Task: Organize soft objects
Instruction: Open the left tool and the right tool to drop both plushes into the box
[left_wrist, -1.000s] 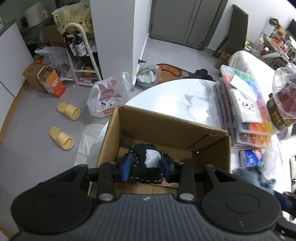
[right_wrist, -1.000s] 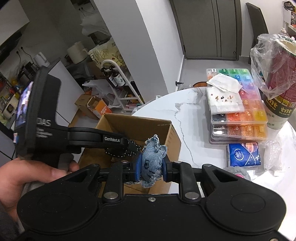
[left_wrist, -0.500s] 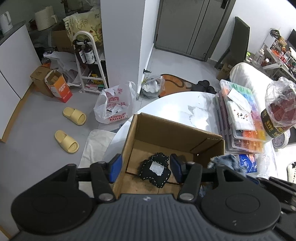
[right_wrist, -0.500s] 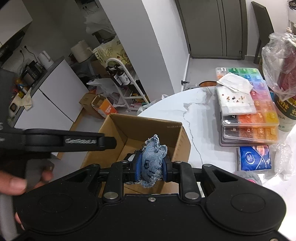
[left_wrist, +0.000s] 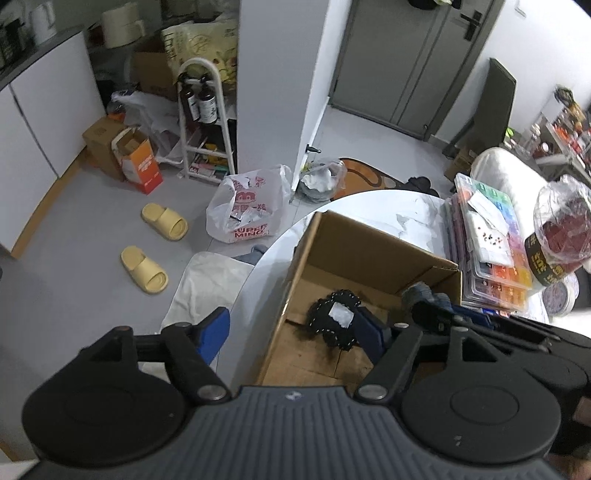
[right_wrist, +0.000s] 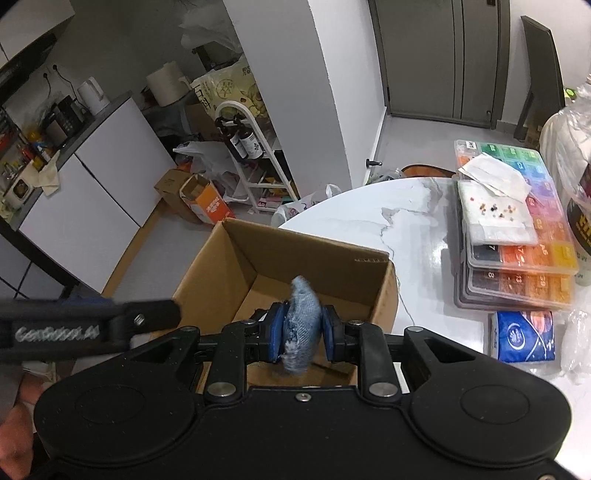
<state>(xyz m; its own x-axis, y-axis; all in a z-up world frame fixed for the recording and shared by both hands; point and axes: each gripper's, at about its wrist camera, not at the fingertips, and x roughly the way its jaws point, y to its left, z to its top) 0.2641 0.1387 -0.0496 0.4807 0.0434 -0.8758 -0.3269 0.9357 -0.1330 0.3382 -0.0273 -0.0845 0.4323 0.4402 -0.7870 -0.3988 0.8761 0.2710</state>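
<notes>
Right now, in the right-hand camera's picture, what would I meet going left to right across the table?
Cardboard box → denim soft piece pinched in the right gripper → bare marble tabletop → stacked bead organizer trays, with the blue tissue pack in front of them → plastic-wrapped container at the right edge.

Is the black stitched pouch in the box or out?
In: the black pouch lies on the cardboard box floor, free of the open left gripper.
</notes>
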